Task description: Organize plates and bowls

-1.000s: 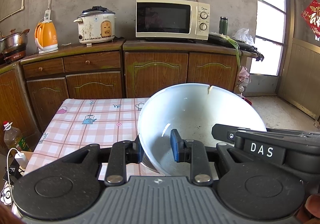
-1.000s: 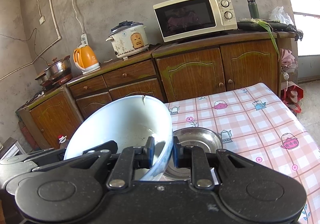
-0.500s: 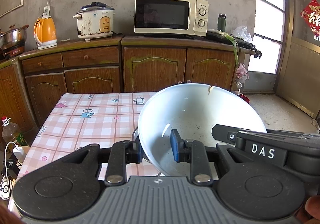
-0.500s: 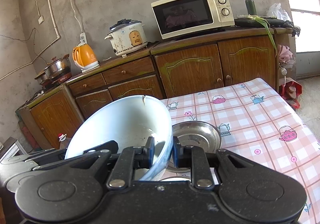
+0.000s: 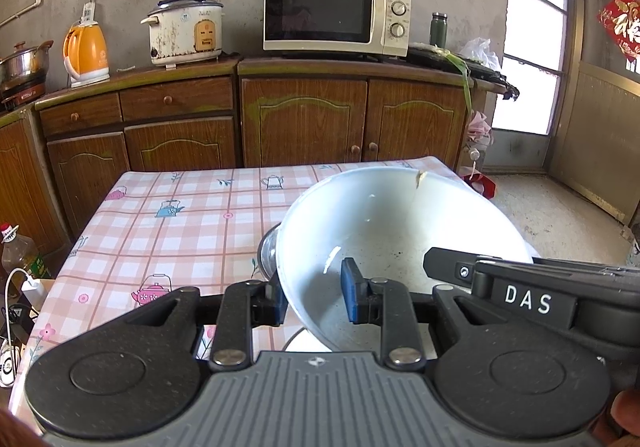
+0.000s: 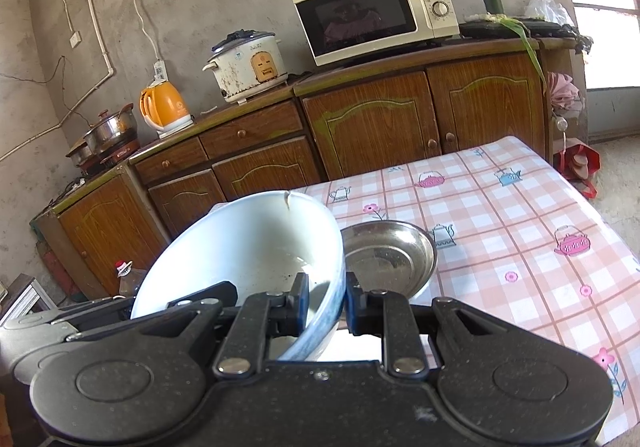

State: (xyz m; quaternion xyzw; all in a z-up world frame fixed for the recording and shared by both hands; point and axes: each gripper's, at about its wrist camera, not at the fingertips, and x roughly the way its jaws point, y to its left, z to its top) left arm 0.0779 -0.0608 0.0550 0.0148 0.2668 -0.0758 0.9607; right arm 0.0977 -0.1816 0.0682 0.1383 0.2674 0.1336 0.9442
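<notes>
A large white bowl (image 5: 392, 223) with a chipped far rim is held tilted above the table by both grippers. My left gripper (image 5: 314, 297) is shut on its left rim. My right gripper (image 6: 326, 301) is shut on its right rim; the bowl (image 6: 248, 243) fills the left of that view. A steel bowl (image 6: 390, 257) sits on the pink checked tablecloth (image 6: 520, 231) just beyond and right of the white bowl; only its edge (image 5: 268, 247) shows in the left wrist view. A white plate edge (image 5: 300, 343) shows under the bowl.
Wooden cabinets (image 5: 304, 119) stand behind the table with a microwave (image 5: 336, 19), rice cooker (image 5: 186, 31) and orange kettle (image 5: 86, 55) on top. An oil bottle (image 5: 18, 255) and cables are on the floor at the table's left. A doorway (image 5: 528, 47) is at right.
Both grippers have moved back and up with the white bowl; more of the tablecloth and the steel bowl show now. The grips have not changed.
</notes>
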